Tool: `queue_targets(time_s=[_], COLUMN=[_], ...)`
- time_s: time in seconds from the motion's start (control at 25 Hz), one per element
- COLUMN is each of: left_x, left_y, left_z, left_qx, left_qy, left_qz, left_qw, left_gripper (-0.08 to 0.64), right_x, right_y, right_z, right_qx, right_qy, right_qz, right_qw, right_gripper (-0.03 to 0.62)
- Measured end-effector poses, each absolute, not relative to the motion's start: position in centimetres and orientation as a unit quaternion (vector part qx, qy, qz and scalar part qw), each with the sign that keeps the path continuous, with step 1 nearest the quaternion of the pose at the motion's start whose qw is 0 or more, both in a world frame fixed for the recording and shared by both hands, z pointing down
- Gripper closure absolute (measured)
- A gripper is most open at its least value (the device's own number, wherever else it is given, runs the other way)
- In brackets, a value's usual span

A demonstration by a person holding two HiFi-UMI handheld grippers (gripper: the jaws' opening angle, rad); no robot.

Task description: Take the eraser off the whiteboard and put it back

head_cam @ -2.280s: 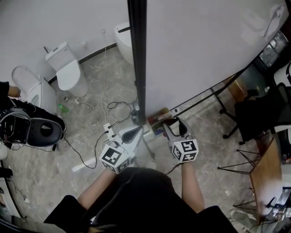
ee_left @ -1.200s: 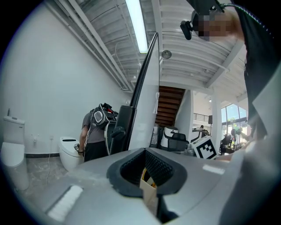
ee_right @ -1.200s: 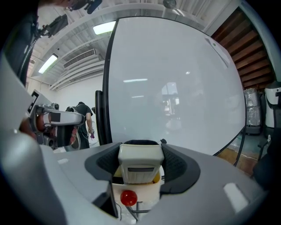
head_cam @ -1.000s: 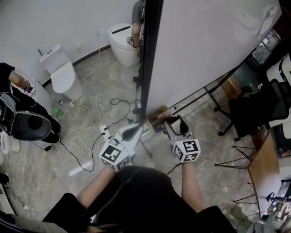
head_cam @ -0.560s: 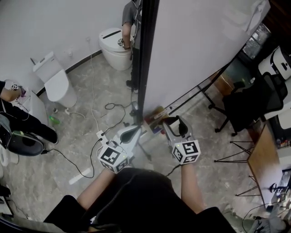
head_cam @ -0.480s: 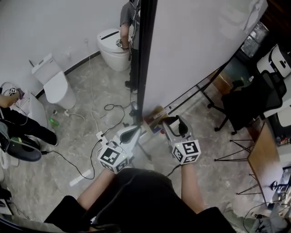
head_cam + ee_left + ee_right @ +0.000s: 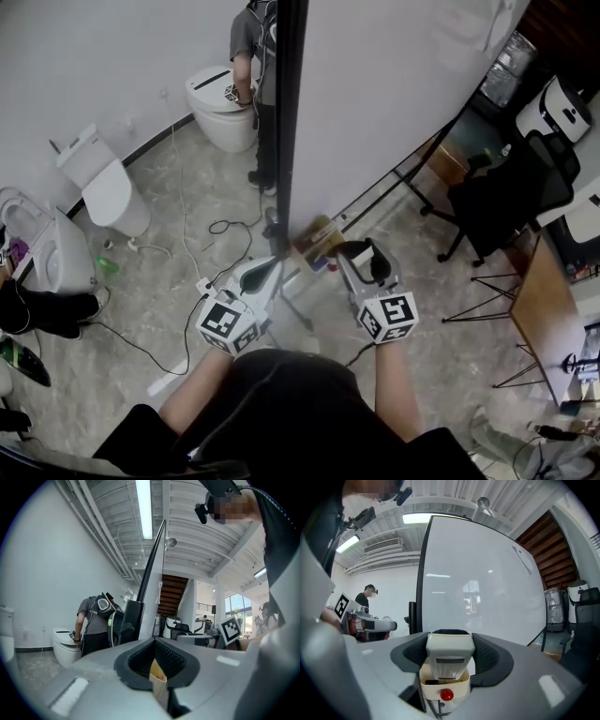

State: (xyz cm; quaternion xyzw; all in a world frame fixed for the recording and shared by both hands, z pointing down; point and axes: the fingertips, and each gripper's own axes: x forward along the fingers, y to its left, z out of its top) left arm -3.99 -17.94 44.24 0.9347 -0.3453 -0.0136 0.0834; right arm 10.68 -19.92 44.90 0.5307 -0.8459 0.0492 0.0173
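The whiteboard [image 7: 394,84] stands upright just ahead of me, with its black edge post [image 7: 286,112] between my two hands. In the right gripper view it [image 7: 483,588] fills the background. My right gripper [image 7: 362,255] [image 7: 449,633] is shut on the white eraser [image 7: 449,652], held level in front of the board. Just below the eraser is the board's beige tray [image 7: 443,685] [image 7: 319,242], which holds a red knob. My left gripper [image 7: 267,270] [image 7: 154,644] is shut and holds nothing, at the board's left edge near the tray's end.
A person [image 7: 251,37] [image 7: 93,625] stands bent over a white toilet [image 7: 217,103] behind the board. More toilets [image 7: 98,187] stand at left, with cables [image 7: 187,244] across the floor. A black office chair [image 7: 497,202] and a wooden table [image 7: 544,319] are at right.
My head view has swung, so the person by the toilet and the chair at right show more. The right gripper still holds the eraser and has risen slightly; the left has hardly moved.
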Motion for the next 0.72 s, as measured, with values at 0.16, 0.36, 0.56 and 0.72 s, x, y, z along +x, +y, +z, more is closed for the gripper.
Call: queue_targets(time_s=[0.16, 0.36, 0.56, 0.72], left_x=[-4.1, -3.9, -3.6, -3.7], left_y=[-18.1, -18.0, -18.3, -18.4], left_z=[44.0, 43.4, 42.7, 41.4], left_qx=[0.936, 0.940, 0.942, 0.942], left_qy=[-0.341, -0.332, -0.327, -0.326], left_qz=[-0.016, -0.018, -0.023, -0.035], left_qw=[0.082, 0.077, 0.071, 0.067], left_gripper=[0.555, 0.555, 0.555, 0.555], right_x=[11.1, 11.4, 11.9, 11.9], right_y=[-19.2, -18.2, -17.3, -16.4], right_z=[43.0, 40.8, 39.2, 37.5], right_qx=[0.539, 0.547, 0.555, 0.558], right_qy=[-0.841, -0.837, -0.831, -0.829], right_qz=[0.037, 0.019, 0.003, -0.010], right_qw=[0.001, -0.011, -0.021, -0.026], right_gripper=[0.310, 0.310, 0.310, 0.310])
